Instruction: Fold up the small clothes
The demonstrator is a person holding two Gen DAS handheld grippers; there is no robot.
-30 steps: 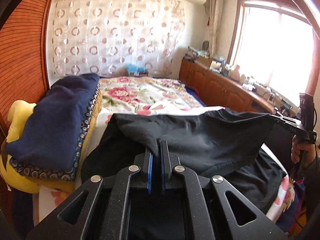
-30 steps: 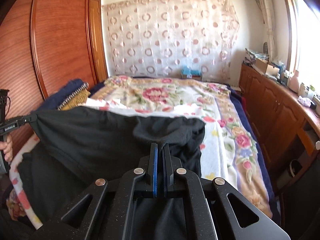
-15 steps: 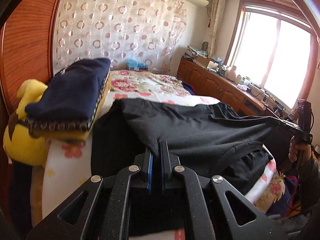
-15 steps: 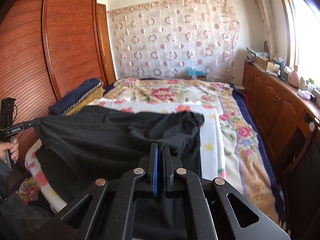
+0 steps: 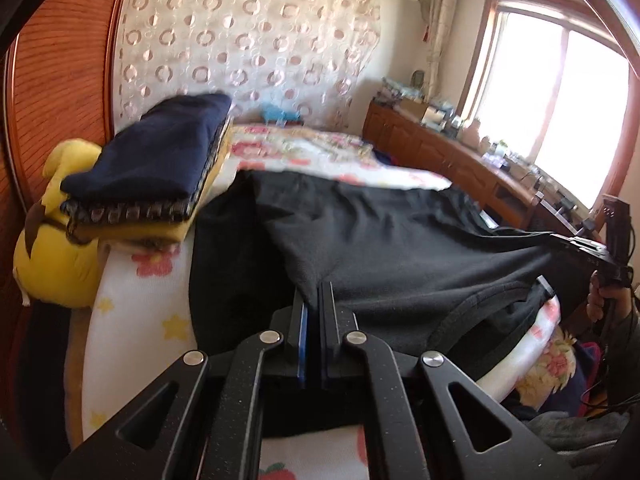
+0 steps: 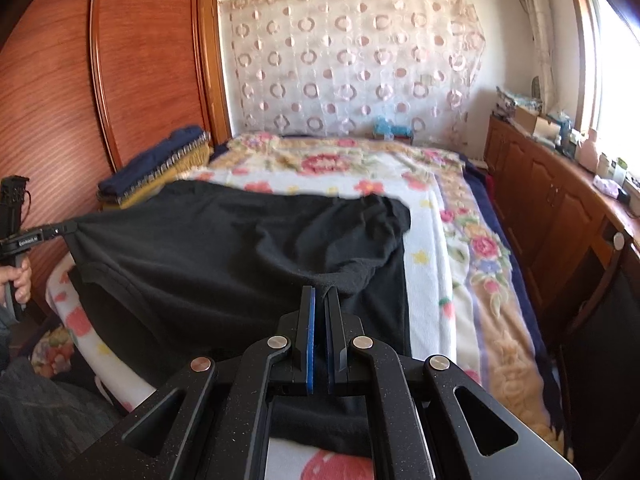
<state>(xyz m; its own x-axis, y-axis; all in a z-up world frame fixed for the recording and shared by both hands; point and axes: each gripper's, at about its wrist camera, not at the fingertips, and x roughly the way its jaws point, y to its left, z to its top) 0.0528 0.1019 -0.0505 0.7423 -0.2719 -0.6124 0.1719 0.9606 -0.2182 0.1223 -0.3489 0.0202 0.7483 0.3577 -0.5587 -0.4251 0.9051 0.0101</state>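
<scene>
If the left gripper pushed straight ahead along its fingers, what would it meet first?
The left gripper, shut on the black garment, would push into that same cloth stretched ahead of it. Beyond lies the floral bedspread; depth past the cloth is unclear.

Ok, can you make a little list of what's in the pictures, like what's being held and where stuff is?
held thing: black garment, stretched between both grippers
left gripper: shut on one corner of it
right gripper: shut on another corner
surface: bed with floral blanket
far part of garment: lying on the blanket
beside it: folded navy pile on the left, on a yellow plush
</scene>
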